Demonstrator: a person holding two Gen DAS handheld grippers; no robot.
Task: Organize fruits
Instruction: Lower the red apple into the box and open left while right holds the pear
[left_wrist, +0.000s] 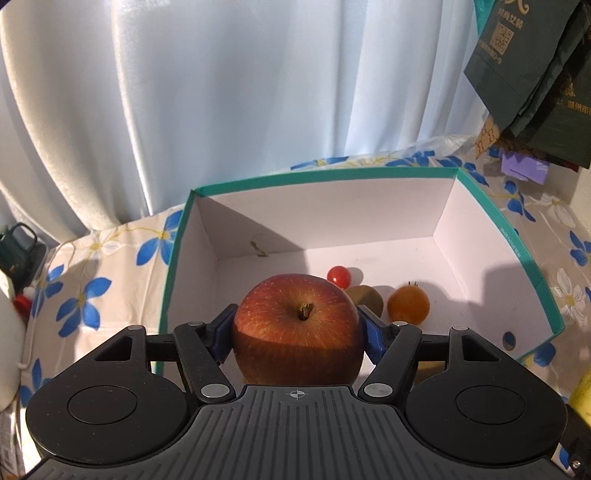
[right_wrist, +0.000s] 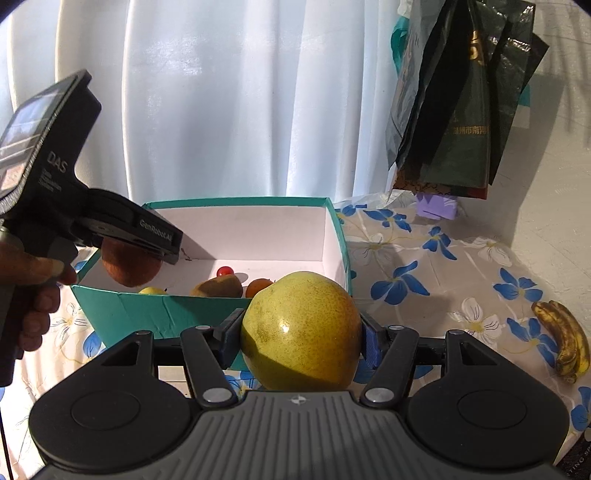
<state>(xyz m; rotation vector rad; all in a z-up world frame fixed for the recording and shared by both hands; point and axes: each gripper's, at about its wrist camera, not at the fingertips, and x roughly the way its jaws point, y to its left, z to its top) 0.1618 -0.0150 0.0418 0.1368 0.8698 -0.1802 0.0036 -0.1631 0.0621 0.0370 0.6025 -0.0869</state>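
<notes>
Left wrist view: my left gripper (left_wrist: 299, 330) is clamped on a red apple (left_wrist: 299, 325), pads pressing both its sides, held over the near end of the teal box (left_wrist: 495, 206), where a cherry tomato (left_wrist: 338, 277), a kiwi (left_wrist: 367, 297) and a small orange fruit (left_wrist: 408, 304) already lie. On the right, my right gripper (right_wrist: 301, 338) is clamped on a yellow-green pear (right_wrist: 301, 328) just short of the box's near wall. By my reckoning we're partway: both fruits need dropping in, and the bananas (right_wrist: 567, 341) wait on the floral cloth (right_wrist: 443, 266).
</notes>
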